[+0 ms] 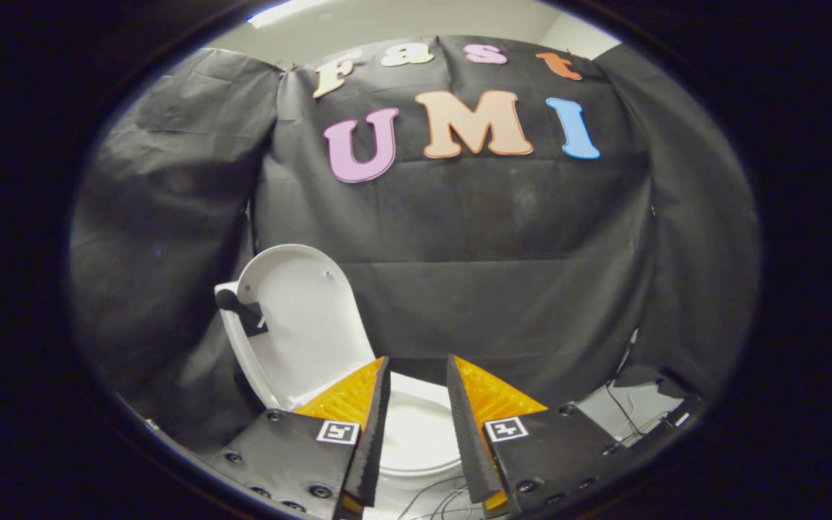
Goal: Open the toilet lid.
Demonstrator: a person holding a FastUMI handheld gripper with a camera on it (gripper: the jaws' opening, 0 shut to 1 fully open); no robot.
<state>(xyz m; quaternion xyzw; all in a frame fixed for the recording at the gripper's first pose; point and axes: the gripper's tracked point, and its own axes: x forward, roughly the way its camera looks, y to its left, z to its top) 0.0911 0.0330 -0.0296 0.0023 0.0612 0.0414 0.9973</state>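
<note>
Nearest up are the gripper (419,404) fingers, spread apart with a clear gap and nothing held between them. Right through that gap and just beyond the tips you can see the white glossy toilet bowl seat (416,440). Its white oval plastic toilet lid (300,325) is standing upright, beyond the left finger, leaning back toward the black cloth wall (503,238). A small black knob-like handle (239,309) sticks out from the lid's outer edge. Some thin dark cables (438,498) trail on the pale floor below the fingers.

Raised lid (300,318) blocks the left; open fingers of the hand-held gripper (419,383) face free bowl (416,433).
</note>
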